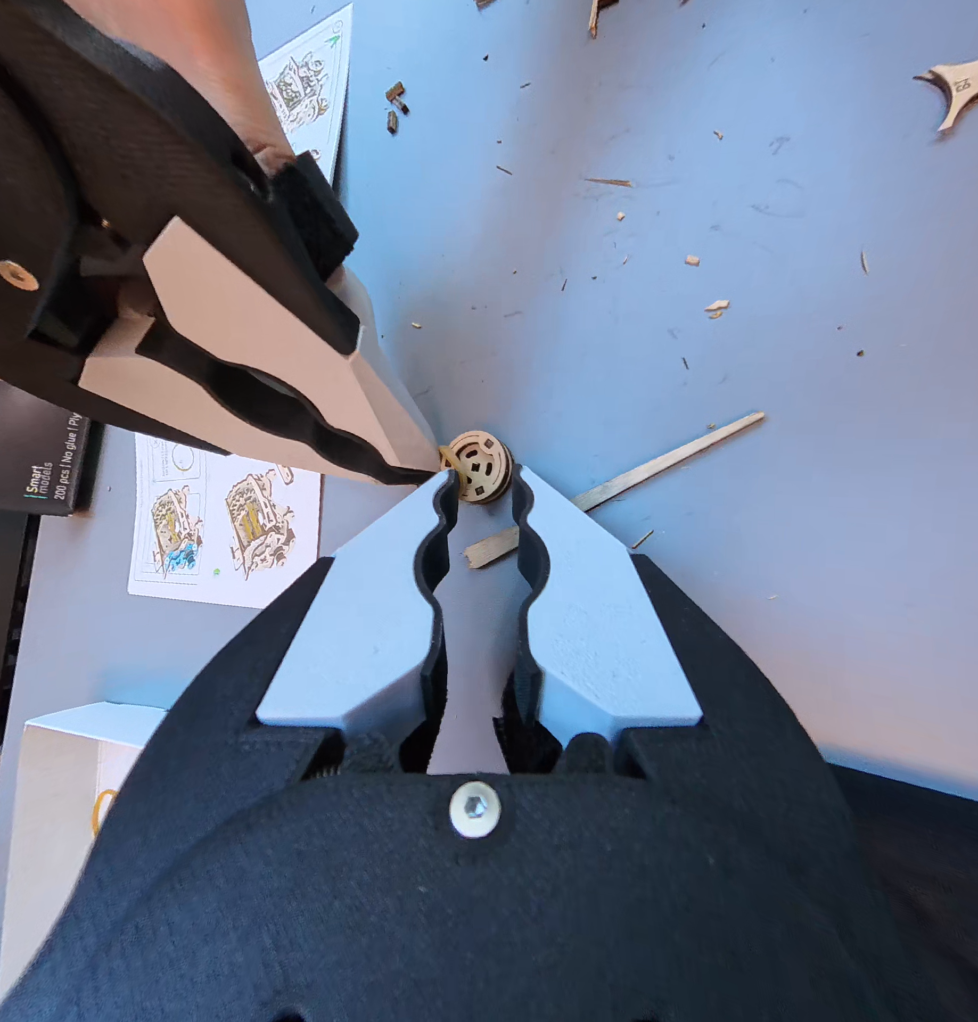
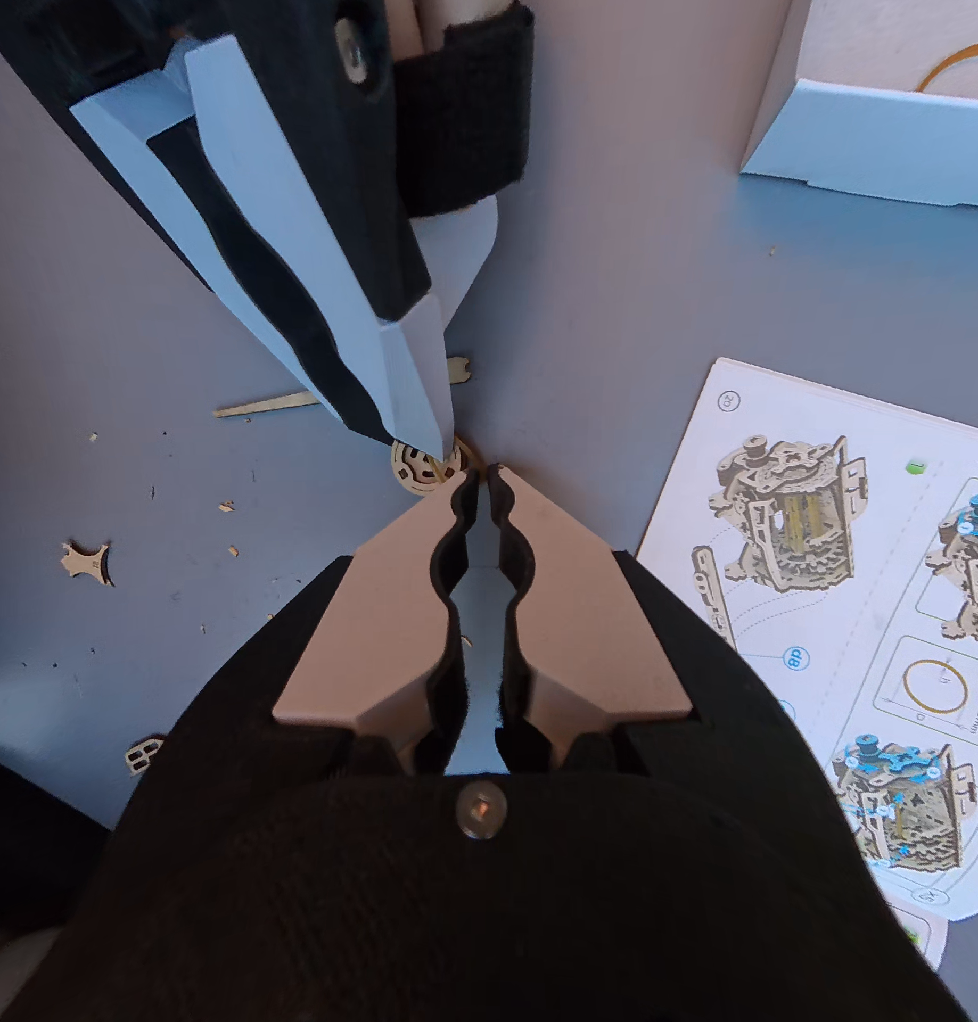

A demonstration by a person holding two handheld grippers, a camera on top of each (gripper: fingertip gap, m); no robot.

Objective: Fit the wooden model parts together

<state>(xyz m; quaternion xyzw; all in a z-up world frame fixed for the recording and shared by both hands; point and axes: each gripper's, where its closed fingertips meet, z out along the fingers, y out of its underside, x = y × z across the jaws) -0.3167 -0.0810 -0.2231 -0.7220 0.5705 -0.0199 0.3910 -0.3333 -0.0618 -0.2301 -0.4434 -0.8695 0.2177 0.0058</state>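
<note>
A small round wooden disc (image 1: 478,469) with cut-out slots is held just above the grey-blue table (image 1: 696,332). My left gripper (image 1: 484,474) is shut on the disc's edges. In the right wrist view the left gripper (image 2: 420,442) comes down from above onto the disc (image 2: 417,475). My right gripper (image 2: 484,473) is almost closed on a thin yellowish rubber band (image 2: 478,462) right beside the disc. In the left wrist view the right gripper (image 1: 420,473) reaches in from the upper left, and the band (image 1: 448,458) loops against the disc's left edge.
A long wooden stick (image 1: 669,459) lies under the disc. A printed instruction sheet (image 2: 835,663) lies to the right, a white box (image 2: 862,138) with a rubber band beyond it. A star-shaped wooden piece (image 2: 88,561), a small slotted piece (image 2: 143,755) and wood chips are scattered around. Left and right tips are no more than a few centimetres apart.
</note>
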